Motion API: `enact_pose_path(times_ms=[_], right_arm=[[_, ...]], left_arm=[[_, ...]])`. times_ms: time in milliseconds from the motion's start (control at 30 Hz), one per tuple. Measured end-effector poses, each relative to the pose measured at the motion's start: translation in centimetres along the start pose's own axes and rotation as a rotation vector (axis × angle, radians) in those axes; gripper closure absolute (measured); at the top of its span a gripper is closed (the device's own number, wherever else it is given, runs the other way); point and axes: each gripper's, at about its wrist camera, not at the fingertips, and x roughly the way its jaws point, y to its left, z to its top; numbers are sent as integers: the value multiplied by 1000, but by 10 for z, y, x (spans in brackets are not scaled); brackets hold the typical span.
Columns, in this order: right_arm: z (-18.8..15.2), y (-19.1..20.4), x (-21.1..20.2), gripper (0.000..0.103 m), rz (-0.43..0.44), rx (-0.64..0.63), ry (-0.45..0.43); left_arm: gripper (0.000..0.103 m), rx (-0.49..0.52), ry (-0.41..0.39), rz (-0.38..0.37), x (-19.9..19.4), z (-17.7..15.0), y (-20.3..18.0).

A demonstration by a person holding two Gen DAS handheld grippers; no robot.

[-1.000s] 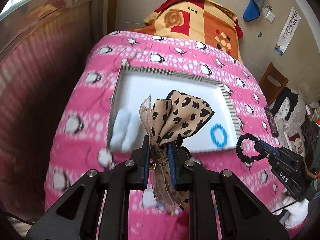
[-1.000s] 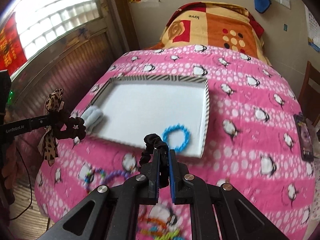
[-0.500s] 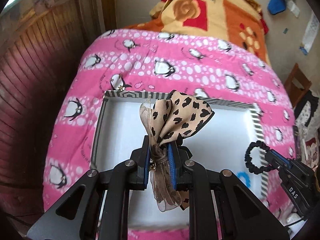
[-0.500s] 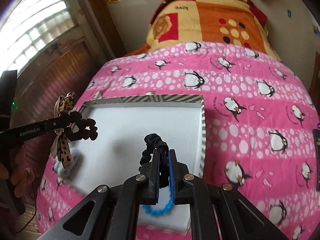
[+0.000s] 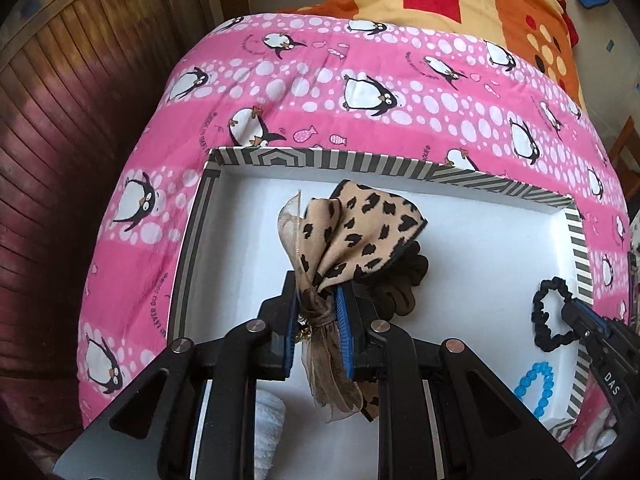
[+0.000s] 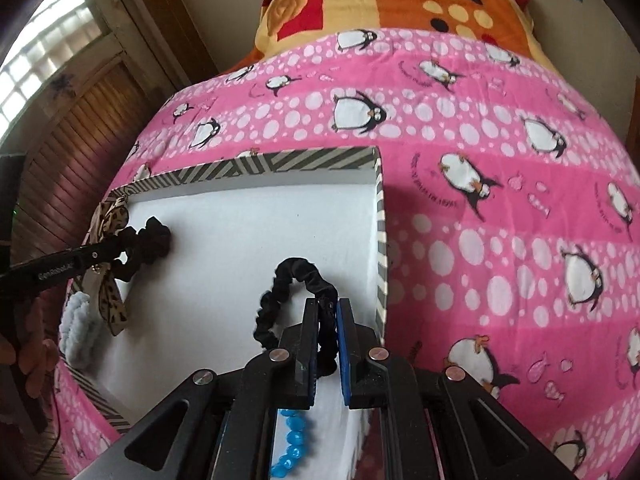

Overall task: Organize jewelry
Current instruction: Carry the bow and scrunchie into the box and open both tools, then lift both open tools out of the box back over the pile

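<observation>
The left gripper [image 5: 318, 316] was pinched on a leopard-print bow scrunchie [image 5: 360, 236] at its knotted middle, the bow lobes standing forward of the pads and a sheer ribbon tail hanging below them; its dark band [image 5: 400, 284] bulged out to the right. The right gripper [image 6: 328, 344] was clamped on a thin black scrunchie [image 6: 296, 292], the loop arching up and left of the pads. Both pieces hung over the white floor of the striped-edged tray [image 5: 320, 158], which lay on the penguin-print pink blanket [image 5: 360, 92]. A blue bead bracelet [image 5: 536, 388] and a pale fluffy item [image 6: 76, 328] already lay in the tray's near corners. In my judgement the step in hand was placement. Done well, each piece should be lowered until it rests on a bare patch of floor, well apart from the other pieces, before the pads are spread. The ribbon tail looked liable to snag on withdrawal, so a straight lift would be advisable.
</observation>
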Motion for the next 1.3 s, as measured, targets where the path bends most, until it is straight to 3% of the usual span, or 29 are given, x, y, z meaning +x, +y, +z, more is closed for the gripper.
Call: enact_pose_path(times_ms=[100, 167, 200, 367, 833, 1300], right_arm=[[-2, 0, -7, 86, 25, 7, -22], [-3, 2, -15, 70, 47, 20, -41], [-4, 4, -19, 66, 43, 22, -49], [-10, 15, -49, 64, 50, 3, -95], [-58, 53, -113, 62, 22, -53, -130], [-133, 63, -141, 62, 17, -62, -109]], left_arm=[[76, 9, -11, -8, -4, 0, -2], [57, 11, -28, -15, -12, 0, -2], [53, 7, -38, -22, -16, -1, -1], [41, -27, -89, -59, -52, -10, 6], [41, 31, -152, -51, -128, -104, 20], [41, 6, -164, 6, -159, -201, 35]])
